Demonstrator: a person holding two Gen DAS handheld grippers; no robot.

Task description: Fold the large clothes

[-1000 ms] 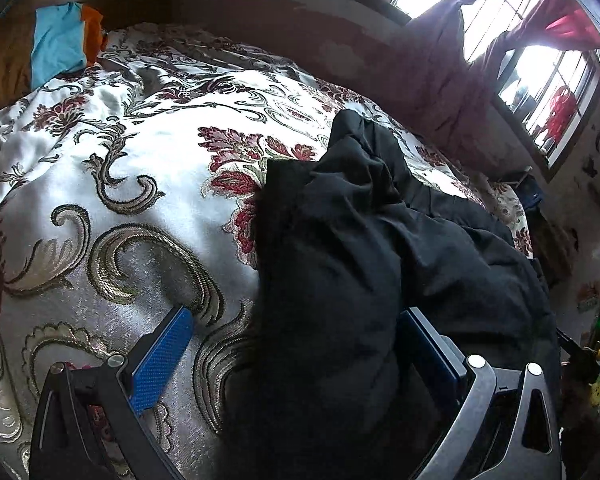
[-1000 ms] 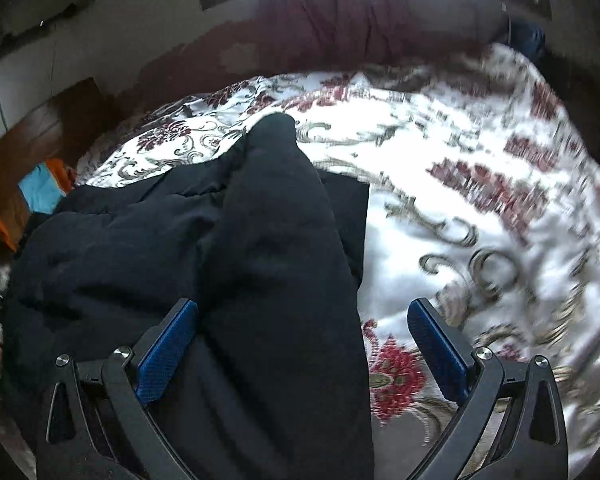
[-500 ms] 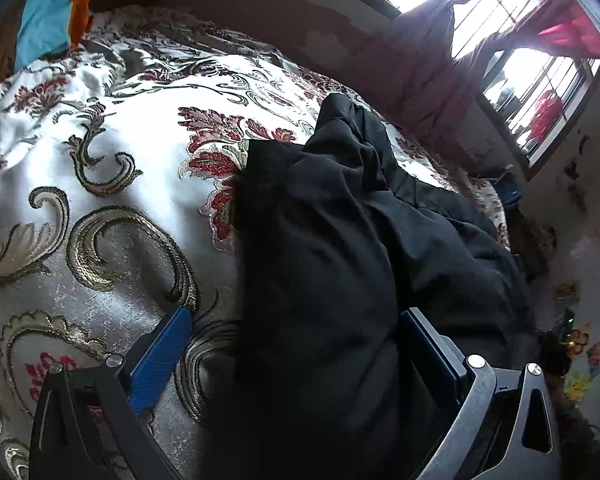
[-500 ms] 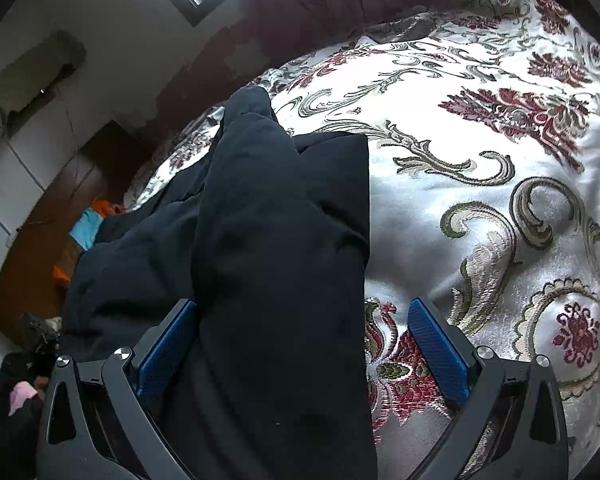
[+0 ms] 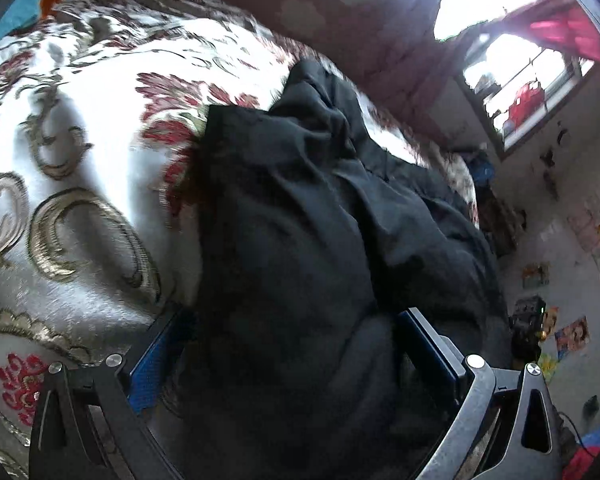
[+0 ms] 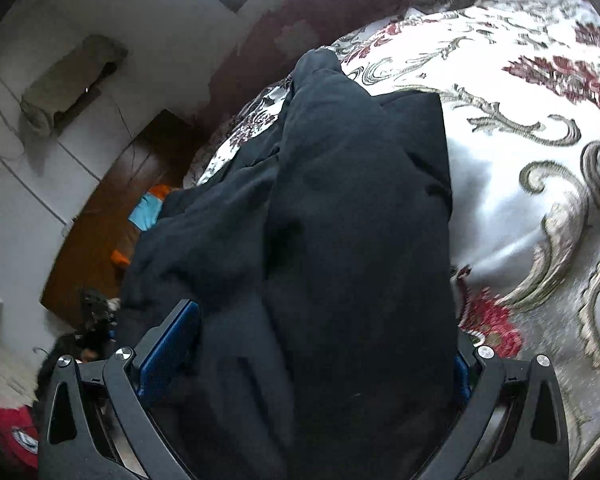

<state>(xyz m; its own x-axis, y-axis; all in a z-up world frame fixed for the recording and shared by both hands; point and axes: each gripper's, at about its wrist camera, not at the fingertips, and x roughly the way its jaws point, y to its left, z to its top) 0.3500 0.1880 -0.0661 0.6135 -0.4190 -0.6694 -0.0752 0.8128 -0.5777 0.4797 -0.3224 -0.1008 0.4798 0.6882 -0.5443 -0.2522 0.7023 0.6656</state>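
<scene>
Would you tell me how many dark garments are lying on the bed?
1: the black garment lies bunched on the floral bedspread, running between both grippers' open fingers. More could be hidden within its folds.

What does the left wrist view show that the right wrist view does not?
Only the left wrist view shows the barred window with red cloth and wall posters. Only the right wrist view shows the wooden headboard and a red cap. Both show the black garment on the floral bedspread, lying between wide-open fingers.
</scene>
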